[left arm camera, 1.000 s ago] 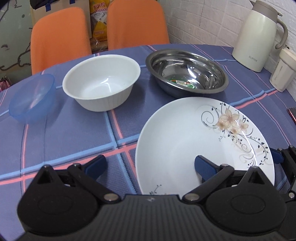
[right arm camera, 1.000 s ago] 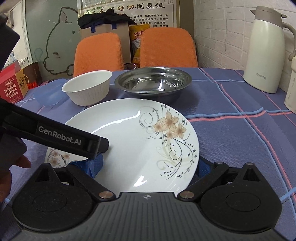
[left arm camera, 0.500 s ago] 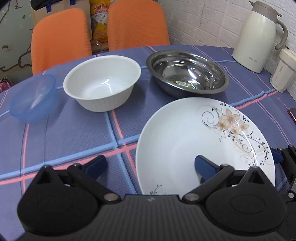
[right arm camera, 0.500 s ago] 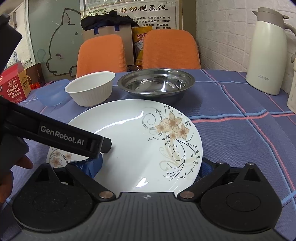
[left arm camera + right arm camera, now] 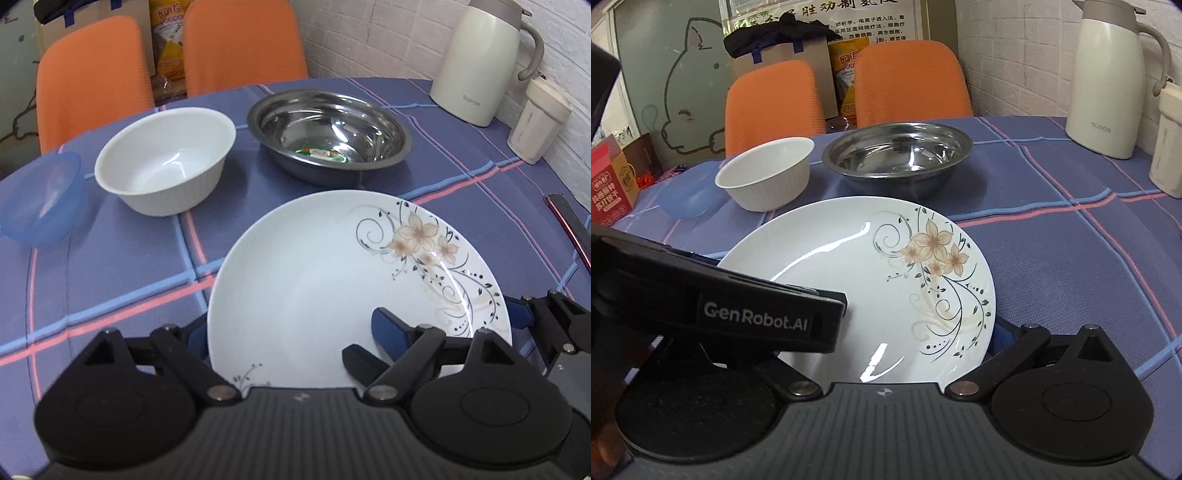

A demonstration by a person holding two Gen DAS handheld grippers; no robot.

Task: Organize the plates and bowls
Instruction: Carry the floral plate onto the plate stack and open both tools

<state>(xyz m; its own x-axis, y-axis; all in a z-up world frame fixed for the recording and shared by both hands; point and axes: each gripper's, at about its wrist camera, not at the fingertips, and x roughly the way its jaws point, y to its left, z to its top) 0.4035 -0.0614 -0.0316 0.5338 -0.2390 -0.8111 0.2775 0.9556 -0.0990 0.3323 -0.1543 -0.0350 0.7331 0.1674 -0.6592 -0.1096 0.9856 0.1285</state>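
Left wrist view. The left gripper (image 5: pixel 291 332) has its blue fingers (image 5: pixel 388 330) spread wide; the right one lies on the face of the flowered plate (image 5: pixel 354 288), the left one just beyond the plate's left rim, so nothing is clamped. The plate sits at the near edge of the bench (image 5: pixel 122 280), which is covered in a blue checked cloth. Far of it stand, from left to right, a blue plastic bowl (image 5: pixel 38 199), a white bowl (image 5: pixel 166 155) and a steel basin (image 5: pixel 328 136). The right gripper (image 5: pixel 517 314) shows at the plate's right rim.

Right wrist view. The right gripper (image 5: pixel 886 343) is also spread; its right finger (image 5: pixel 1001 338) is partly hidden behind the plate's (image 5: pixel 864 295) right rim, while its left finger is hidden behind the left gripper's black body (image 5: pixel 746 314); whether they touch the plate cannot be told. Beyond the plate stand the white bowl (image 5: pixel 766 177), the steel basin (image 5: pixel 897 155) and the blue bowl (image 5: pixel 689 195). A cream thermos jug (image 5: pixel 1108 85) stands at far right.
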